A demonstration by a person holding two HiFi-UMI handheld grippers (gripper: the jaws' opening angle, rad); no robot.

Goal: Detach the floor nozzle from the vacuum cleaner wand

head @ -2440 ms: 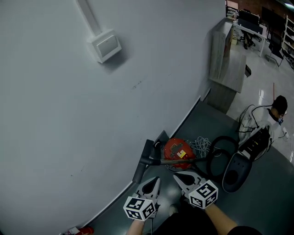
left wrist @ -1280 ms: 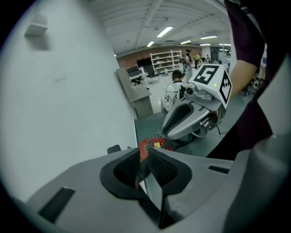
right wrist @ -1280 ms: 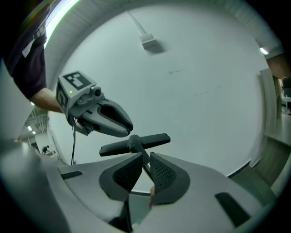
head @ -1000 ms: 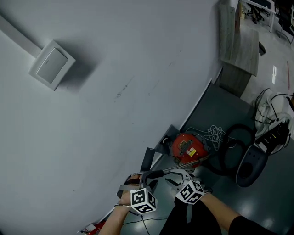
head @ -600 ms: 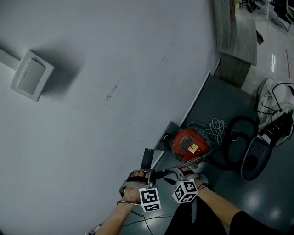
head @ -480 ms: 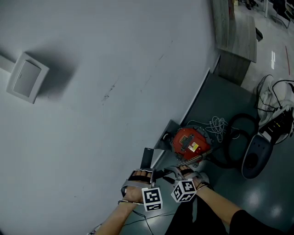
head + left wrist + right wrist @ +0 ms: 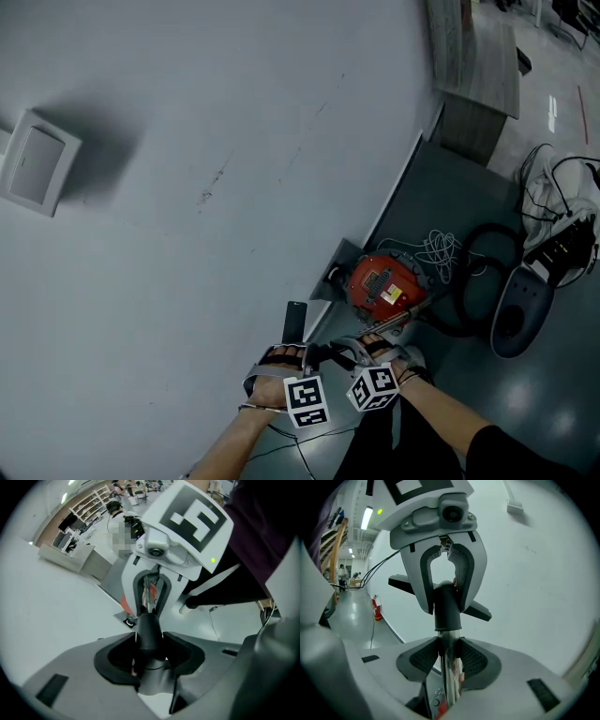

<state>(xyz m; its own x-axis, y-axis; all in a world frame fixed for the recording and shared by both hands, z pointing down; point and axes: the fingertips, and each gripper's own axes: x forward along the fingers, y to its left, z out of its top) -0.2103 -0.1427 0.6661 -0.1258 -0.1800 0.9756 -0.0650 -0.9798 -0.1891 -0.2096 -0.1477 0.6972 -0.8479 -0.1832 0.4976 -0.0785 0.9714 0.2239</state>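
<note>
Low in the middle of the head view, the two grippers meet at the joint, close against the grey wall (image 7: pixel 187 141). The left gripper (image 7: pixel 149 645) points steeply down. Its jaws have just been closing and are clamped on the dark neck of the floor nozzle (image 7: pixel 294 322), with the pads pressing on both sides of the tube. The nozzle's black head lies on the floor (image 7: pixel 441 197) along the foot of the wall, just above the grippers in the frame. The right gripper (image 7: pixel 449 660) faces the left one. Its jaws have likewise just been closing and grip the chrome wand (image 7: pixel 394 320) just behind the dark collar. Nozzle and wand are joined. The wand runs up and to the right past the red vacuum cleaner body (image 7: pixel 380 281), which sits on the floor right of centre.
</note>
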